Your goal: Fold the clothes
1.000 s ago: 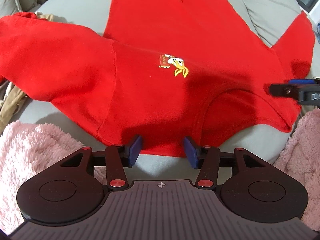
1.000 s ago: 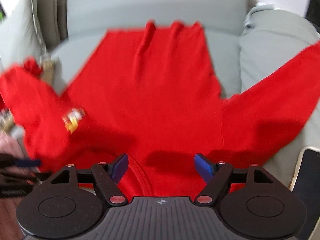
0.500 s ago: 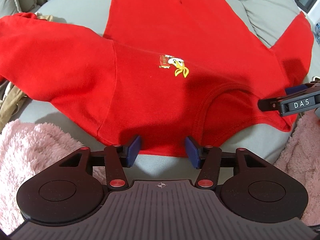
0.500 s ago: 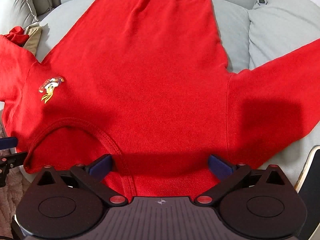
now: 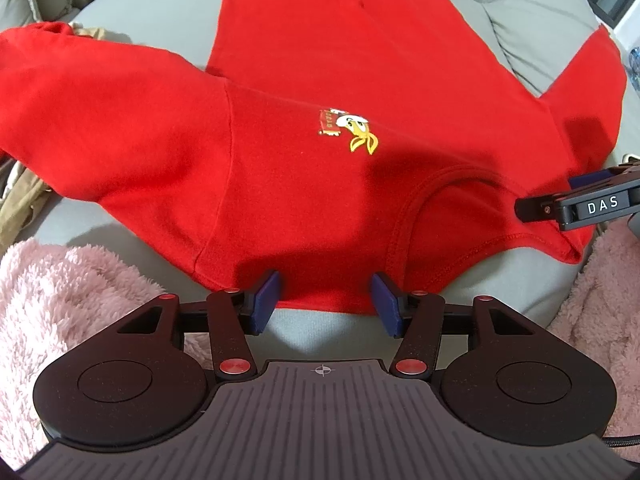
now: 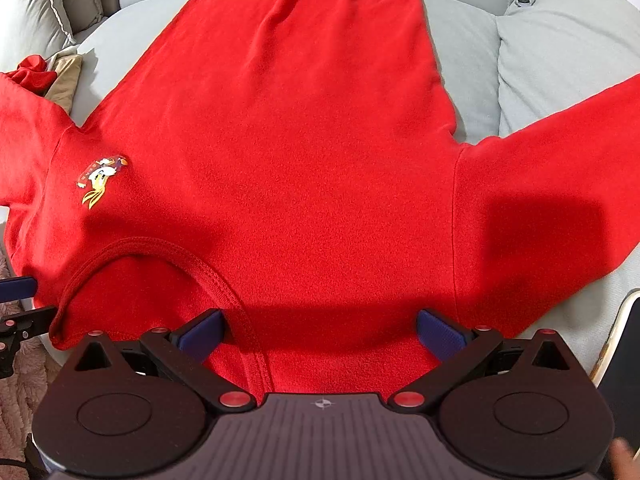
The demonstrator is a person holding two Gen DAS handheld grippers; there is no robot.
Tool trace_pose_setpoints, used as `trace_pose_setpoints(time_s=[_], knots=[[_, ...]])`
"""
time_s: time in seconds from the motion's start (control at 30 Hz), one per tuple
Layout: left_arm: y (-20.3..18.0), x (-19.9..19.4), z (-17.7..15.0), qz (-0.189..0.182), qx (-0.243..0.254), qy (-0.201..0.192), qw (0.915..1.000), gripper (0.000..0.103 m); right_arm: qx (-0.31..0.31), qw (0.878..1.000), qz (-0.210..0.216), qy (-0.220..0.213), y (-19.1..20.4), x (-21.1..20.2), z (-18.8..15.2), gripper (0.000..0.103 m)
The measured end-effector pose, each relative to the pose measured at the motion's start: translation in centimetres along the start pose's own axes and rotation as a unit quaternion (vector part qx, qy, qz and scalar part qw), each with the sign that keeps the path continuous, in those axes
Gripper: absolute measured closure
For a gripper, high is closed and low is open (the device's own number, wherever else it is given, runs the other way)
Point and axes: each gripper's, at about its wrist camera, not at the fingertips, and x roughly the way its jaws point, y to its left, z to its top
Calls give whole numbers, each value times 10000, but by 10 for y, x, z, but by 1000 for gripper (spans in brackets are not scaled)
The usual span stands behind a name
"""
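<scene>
Sweater (image 6: 304, 152) lay flat on sofa (image 6: 560, 60), collar at 6 o'clock. Left gripper (image 5: 325, 300) at shoulder edge, fingers apart, nothing held. Right gripper (image 6: 320, 332) over collar, fingers wide apart, empty.

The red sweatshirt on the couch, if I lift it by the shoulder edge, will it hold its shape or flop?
The red sweatshirt will probably flop: it lies limp, following the grey cushion, with soft wrinkles. Its spread sleeves would likely dangle and trail. The fleecy surface looks grippy, so it probably won't slip from the fingers.
</scene>
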Motion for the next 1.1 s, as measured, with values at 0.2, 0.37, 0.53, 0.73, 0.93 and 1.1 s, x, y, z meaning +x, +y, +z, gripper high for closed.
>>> trace_pose_setpoints(time_s=[0.2, 0.37, 0.53, 0.73, 0.93, 1.1], knots=[[-1, 1, 0, 10, -2, 4, 10000, 44, -4, 10000, 14, -3, -1, 0, 0, 0], [0, 1, 0, -1, -12, 2, 10000, 44, -2, 10000, 14, -7, 0, 1, 0, 0], [-1, 0, 0, -9, -16, 0, 10000, 43, -34, 10000, 30, -8, -5, 1, 0, 0], [0, 1, 0, -14, -38, -1, 10000, 43, -39, 10000, 29, -2, -4, 2, 0, 0], [-1, 0, 0, 3, -43, -15, 10000, 43, 80, 10000, -18, -27, 9, 0, -1, 0], [2, -1, -1, -49, -80, -24, 10000, 43, 84, 10000, -19, -37, 10, 1, -1, 0]])
